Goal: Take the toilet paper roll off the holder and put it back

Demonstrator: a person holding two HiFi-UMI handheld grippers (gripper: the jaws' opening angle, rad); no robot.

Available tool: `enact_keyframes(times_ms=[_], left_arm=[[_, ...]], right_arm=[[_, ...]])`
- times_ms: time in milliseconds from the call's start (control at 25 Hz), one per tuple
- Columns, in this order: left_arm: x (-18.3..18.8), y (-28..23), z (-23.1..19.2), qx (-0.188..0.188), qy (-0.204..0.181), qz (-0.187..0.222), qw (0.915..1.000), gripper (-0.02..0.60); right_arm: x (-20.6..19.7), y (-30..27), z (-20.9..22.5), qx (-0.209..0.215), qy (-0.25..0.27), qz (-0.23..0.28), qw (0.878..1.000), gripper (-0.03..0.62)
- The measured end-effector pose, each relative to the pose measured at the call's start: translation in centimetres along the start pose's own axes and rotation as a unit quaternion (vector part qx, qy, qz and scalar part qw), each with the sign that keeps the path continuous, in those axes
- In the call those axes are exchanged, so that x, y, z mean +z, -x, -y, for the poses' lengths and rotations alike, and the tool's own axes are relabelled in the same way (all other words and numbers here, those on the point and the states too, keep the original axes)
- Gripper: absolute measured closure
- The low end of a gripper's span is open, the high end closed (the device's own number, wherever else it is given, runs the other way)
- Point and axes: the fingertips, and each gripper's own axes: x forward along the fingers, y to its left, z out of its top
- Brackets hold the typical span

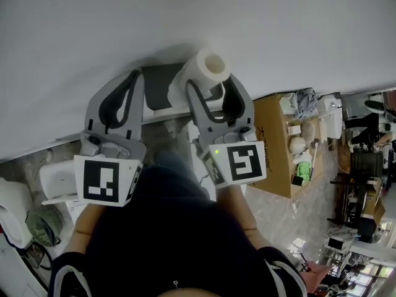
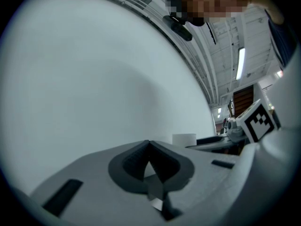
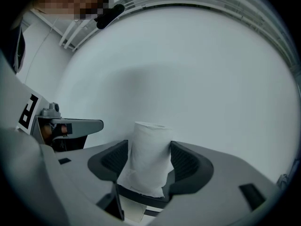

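Here's the right tool [image 3: 149, 160] spread wide around the toilet paper roll [image 1: 207, 67], upright on its holder [image 1: 159, 85] against the wall [image 1: 185, 17], not squeezing it. The left tool [image 2: 149, 147] is pinched shut, empty, just beside. A cardboard box [image 1: 275, 147] sits off right.

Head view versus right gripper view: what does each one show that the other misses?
Only the head view: a cardboard box, a small fan, the person's dark top, and the hollow core of the toilet paper roll seen from above. Only the right gripper view: the roll's side standing upright between the open jaws of the right gripper, apparently not squeezed. Both: the roll, the white wall behind it, and the left gripper beside it.
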Motion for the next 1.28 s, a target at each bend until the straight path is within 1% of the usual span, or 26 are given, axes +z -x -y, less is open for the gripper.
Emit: enact_keyframes(times_ms=[280, 480, 680, 800, 880, 1040, 1200, 1280], left_arm=[[-0.3, -0.1, -0.8, 0.000, -0.006, -0.002, 1.0000, 0.580], [-0.7, 0.0, -1.1, 0.005, 0.009, -0.020, 0.9997, 0.580], [-0.8, 0.1, -1.6, 0.007, -0.007, -0.012, 0.9999, 0.580], [-0.9, -0.1, -1.6, 0.010, 0.006, -0.023, 0.9997, 0.580], [-0.8, 0.0, -1.8, 0.010, 0.005, -0.023, 0.9997, 0.580], [-0.8, 0.1, -1.9, 0.009, -0.009, -0.015, 0.9998, 0.580], [-0.5, 0.3, -1.9, 0.008, -0.007, -0.010, 0.9999, 0.580], [-0.6, 0.5, -1.8, 0.008, -0.002, -0.018, 0.9998, 0.580]], right_arm=[[-0.4, -0.9, 0.6, -0.013, -0.006, -0.009, 1.000, 0.315], [-0.3, -1.3, 0.6, -0.014, -0.015, -0.010, 1.000, 0.315], [-0.3, -1.8, 0.5, -0.012, -0.018, -0.009, 1.000, 0.315], [-0.3, -2.0, 0.7, -0.013, -0.018, -0.013, 1.000, 0.315], [-0.3, -2.0, 0.7, -0.016, -0.024, -0.014, 0.999, 0.315], [-0.3, -1.9, 0.9, -0.021, -0.036, -0.010, 0.999, 0.315], [0.3, -1.5, 0.9, -0.025, -0.040, 0.004, 0.999, 0.315], [0.9, -1.2, 1.0, -0.028, -0.040, 0.012, 0.999, 0.315]])
